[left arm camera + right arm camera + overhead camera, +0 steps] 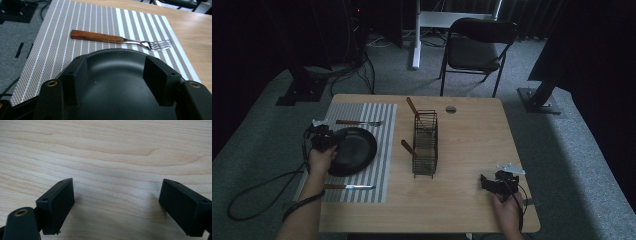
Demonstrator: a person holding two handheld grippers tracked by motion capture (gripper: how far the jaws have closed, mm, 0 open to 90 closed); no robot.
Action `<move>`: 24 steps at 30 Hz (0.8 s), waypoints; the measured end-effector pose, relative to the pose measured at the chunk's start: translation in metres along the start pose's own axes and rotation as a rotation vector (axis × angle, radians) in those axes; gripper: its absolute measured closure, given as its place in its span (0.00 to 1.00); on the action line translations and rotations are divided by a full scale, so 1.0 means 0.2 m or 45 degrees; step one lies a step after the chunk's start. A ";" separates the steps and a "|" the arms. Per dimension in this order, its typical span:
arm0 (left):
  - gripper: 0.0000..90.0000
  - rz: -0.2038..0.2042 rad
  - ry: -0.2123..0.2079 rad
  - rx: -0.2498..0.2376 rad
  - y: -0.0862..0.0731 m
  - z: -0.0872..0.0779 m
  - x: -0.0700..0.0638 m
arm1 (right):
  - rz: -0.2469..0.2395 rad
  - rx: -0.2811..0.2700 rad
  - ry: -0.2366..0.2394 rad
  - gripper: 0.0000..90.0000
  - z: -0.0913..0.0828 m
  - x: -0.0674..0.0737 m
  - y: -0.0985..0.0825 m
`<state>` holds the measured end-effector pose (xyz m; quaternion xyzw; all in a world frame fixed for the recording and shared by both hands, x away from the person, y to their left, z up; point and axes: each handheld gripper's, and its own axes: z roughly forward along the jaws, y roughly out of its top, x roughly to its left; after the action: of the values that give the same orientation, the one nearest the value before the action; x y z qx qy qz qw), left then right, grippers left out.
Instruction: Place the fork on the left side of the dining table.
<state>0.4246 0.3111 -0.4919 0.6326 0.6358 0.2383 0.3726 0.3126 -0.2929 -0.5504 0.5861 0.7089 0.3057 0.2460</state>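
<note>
The left tool [117, 75] sat spread over the black plate's [354, 150] near-left rim on the striped mat [382, 120], perhaps touching it. The right tool [117, 207] rested spread on the bare desk [472, 150]. A good grip meant seating both jaws squarely across the rim before closing.

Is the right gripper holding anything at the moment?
No, the right gripper has its jaws wide apart over the bare wooden table.

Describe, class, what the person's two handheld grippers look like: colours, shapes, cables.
Both the left gripper and right gripper are black, each with two blocky, flat-faced jaws bearing small screw holes and brass-coloured eyelets at the base. A grey three-cornered plate tops each, and a black cable trails away.
</note>
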 end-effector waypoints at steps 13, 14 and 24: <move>0.28 -0.073 0.065 -0.015 -0.07 -0.11 -0.01 | 0.000 0.000 0.000 0.14 0.00 0.00 0.00; 0.28 -0.078 0.067 -0.007 -0.07 -0.12 0.00 | -0.001 0.000 0.000 0.14 0.00 0.00 0.00; 0.19 -0.048 0.067 0.075 -0.14 -0.20 -0.02 | 0.000 0.000 0.000 0.14 0.00 0.00 0.00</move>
<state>0.3761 0.3115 -0.4886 0.6246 0.6641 0.2290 0.3413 0.3126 -0.2929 -0.5504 0.5862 0.7088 0.3058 0.2459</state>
